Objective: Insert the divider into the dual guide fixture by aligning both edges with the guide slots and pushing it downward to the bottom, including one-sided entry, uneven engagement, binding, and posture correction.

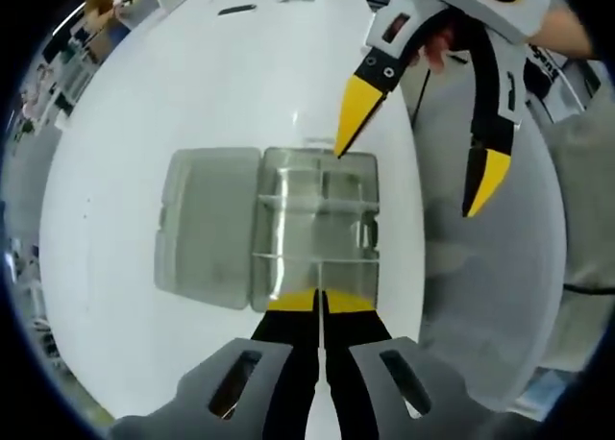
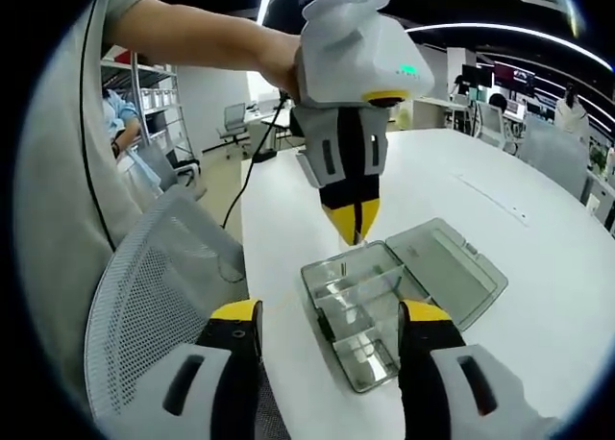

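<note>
A clear plastic box (image 1: 317, 224) with inner guide walls lies on the white table, its lid (image 1: 207, 227) folded flat beside it. My left gripper (image 1: 318, 301) is shut at the box's near edge, pinching a thin clear divider (image 1: 320, 267) seen edge-on, standing down into the box. In the right gripper view the left gripper (image 2: 354, 224) hangs nose-down over the box (image 2: 360, 315), the divider (image 2: 343, 262) just below its tips. My right gripper (image 2: 329, 315) stands open, jaws wide, short of the box with nothing between them. In the left gripper view it (image 1: 420, 144) hovers open over the box's far right corner.
The white table (image 1: 144, 104) runs far beyond the box, with small items (image 1: 235, 10) at its far end. A grey mesh chair (image 2: 163, 296) stands at the table's edge beside the right gripper. A person's arm (image 2: 192, 36) holds the left gripper.
</note>
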Tool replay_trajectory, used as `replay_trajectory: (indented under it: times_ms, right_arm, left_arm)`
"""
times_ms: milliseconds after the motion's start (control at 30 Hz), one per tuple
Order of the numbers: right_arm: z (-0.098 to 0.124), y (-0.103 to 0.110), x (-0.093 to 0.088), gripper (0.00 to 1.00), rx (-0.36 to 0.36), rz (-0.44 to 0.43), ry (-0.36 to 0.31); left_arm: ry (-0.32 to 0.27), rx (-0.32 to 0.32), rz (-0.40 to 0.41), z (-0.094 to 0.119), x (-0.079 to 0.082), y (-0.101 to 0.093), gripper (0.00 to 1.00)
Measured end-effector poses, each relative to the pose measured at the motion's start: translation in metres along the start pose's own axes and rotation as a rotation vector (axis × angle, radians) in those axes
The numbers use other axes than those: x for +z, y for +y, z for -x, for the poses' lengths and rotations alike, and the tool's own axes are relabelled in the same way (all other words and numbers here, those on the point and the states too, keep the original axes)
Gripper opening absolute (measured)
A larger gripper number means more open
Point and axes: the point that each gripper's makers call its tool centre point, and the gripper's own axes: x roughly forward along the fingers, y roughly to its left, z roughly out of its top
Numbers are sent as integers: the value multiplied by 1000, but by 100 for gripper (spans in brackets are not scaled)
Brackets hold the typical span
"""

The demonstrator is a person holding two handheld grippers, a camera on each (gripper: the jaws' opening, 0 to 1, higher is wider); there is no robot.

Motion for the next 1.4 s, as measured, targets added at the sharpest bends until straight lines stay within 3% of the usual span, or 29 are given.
replay_trajectory:
  times_ms: [1400]
  right_arm:
    - [1, 0, -3, 55, 6, -17, 0]
  left_arm:
    - [23, -4, -4, -12, -3, 1, 0]
